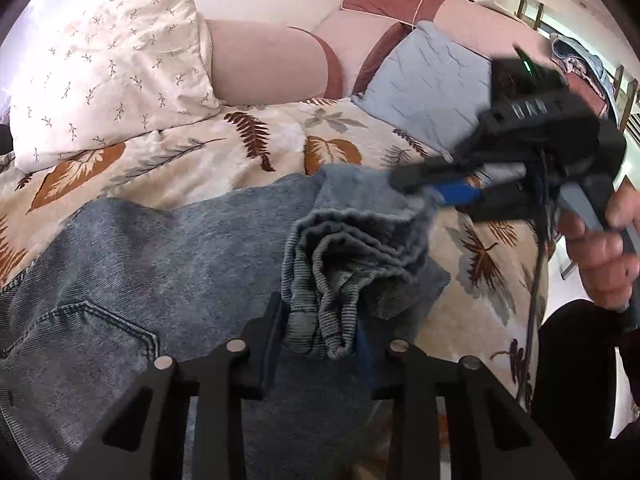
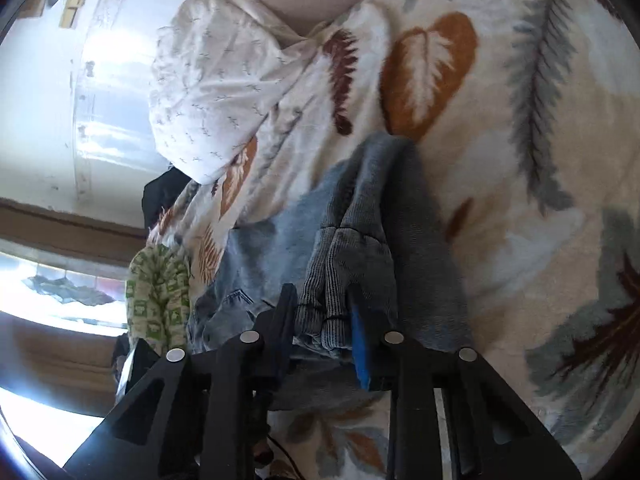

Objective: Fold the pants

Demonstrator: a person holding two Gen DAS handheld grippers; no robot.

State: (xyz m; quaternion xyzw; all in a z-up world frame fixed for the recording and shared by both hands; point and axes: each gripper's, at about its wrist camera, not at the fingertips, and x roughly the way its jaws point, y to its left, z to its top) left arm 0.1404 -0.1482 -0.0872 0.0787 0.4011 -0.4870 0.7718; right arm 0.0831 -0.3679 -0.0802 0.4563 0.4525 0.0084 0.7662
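The pants [image 1: 168,248] — grey-blue denim with a stitched back pocket showing — lie spread across a bed covered by a leaf-print blanket [image 1: 192,152]; their ribbed cuffs are gathered and lifted off the blanket by both tools. The left gripper [image 1: 320,332] has its jaws drawn in on a bunched ribbed cuff, the fabric pinched between the dark pad and the blue one; the right gripper [image 2: 324,320] likewise has its jaws closed on ribbed cuff fabric, seen close in its own view and, from the left wrist view, reaching in from the right with a hand on its trigger. Judging by how things lie, the fold is at an early-to-middle stage; the leg ends are held together and raised, the seat and pocket end rests flat on the bed, and what seems left is to carry the cuffs over toward the waist, lay them down and perhaps fold once more. A white sprigged pillow [image 1: 108,76] and a blue quilted cushion [image 1: 428,84] sit near the headboard, well apart from the pants; a green-patterned cloth [image 2: 160,296] lies at the bed's edge. No brand, label or legible writing can be read anywhere — only a small green light on the right tool.
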